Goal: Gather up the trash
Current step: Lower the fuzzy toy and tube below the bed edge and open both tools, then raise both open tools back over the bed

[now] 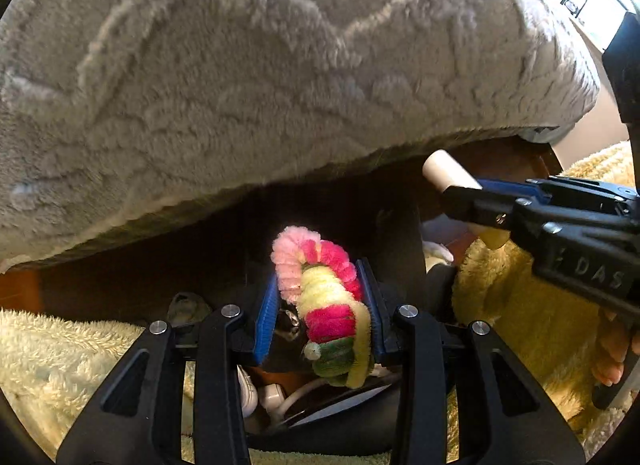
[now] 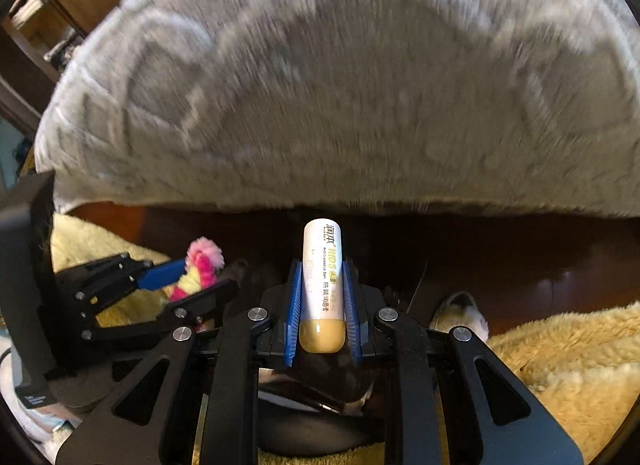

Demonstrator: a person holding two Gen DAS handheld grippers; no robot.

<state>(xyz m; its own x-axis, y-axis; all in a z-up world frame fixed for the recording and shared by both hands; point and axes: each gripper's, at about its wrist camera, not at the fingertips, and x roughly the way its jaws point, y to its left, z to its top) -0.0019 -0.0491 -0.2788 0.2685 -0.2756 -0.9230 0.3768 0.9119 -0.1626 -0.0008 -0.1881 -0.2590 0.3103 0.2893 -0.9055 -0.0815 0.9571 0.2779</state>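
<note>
My left gripper [image 1: 322, 277] is shut on a fuzzy coiled pipe-cleaner bundle [image 1: 324, 305], pink, yellow, red and green, which sticks out past the blue pads. It also shows in the right wrist view [image 2: 200, 269], held by the left gripper [image 2: 188, 277]. My right gripper [image 2: 322, 277] is shut on a white lip balm tube [image 2: 322, 273] with a yellow-brown base, held upright between the pads. In the left wrist view the right gripper [image 1: 464, 193] holds the tube [image 1: 448, 171] at the right. Both grippers are beside each other above a dark gap.
A large grey fleece cushion [image 1: 280, 65] fills the upper half of both views, also seen from the right wrist [image 2: 340, 85]. Yellow fluffy blanket [image 1: 60, 357] lies left and right [image 2: 560, 353]. White cables and a plug [image 1: 272, 393] lie below. Dark wooden floor [image 2: 520, 261] shows beyond.
</note>
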